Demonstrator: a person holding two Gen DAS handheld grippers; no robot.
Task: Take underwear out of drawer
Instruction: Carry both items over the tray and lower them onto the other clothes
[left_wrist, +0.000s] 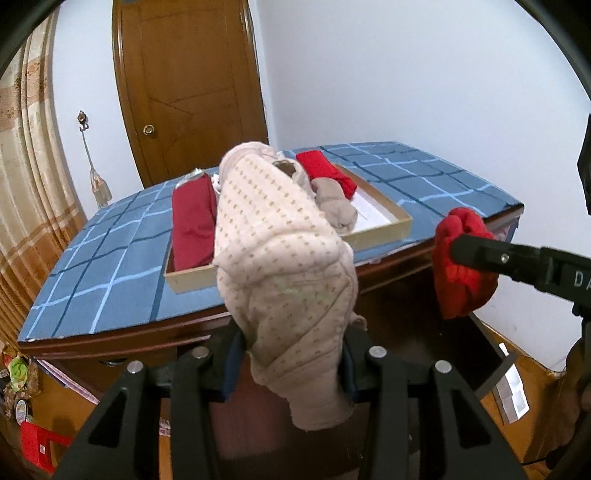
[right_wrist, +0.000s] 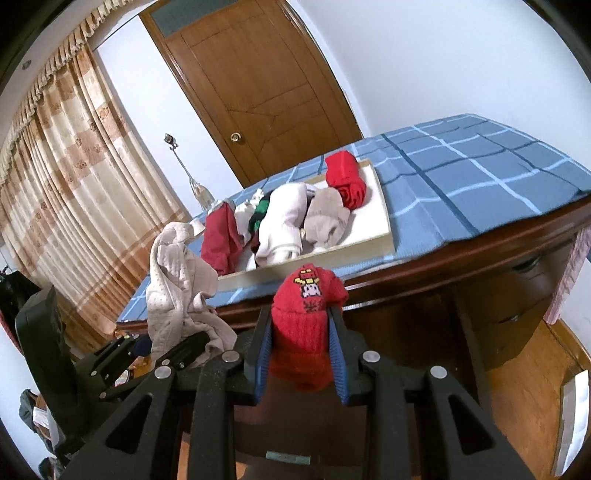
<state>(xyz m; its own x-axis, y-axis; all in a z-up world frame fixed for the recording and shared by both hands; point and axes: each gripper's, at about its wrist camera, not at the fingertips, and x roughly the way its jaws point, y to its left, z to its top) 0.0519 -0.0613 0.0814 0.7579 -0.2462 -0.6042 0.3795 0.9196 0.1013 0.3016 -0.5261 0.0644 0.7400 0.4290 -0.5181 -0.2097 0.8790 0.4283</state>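
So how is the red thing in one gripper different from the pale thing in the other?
The red knit piece in the right hand-held gripper is bright red with a small cartoon picture; the beige dotted garment in the left hand-held gripper is pale with tiny dots. The red one looks smaller and bunched; the beige one drapes longer. Both are clamped in front of the table.

The left gripper (left_wrist: 291, 363) and the right gripper (right_wrist: 301, 363) look alike — a matte black plastic frame with triangular cut-outs and four round silver screws across the top. The inner faces of the fingers (right_wrist: 337, 363) carry blue ribbed pads. On the right gripper's side stand white letters — "DA" is readable.
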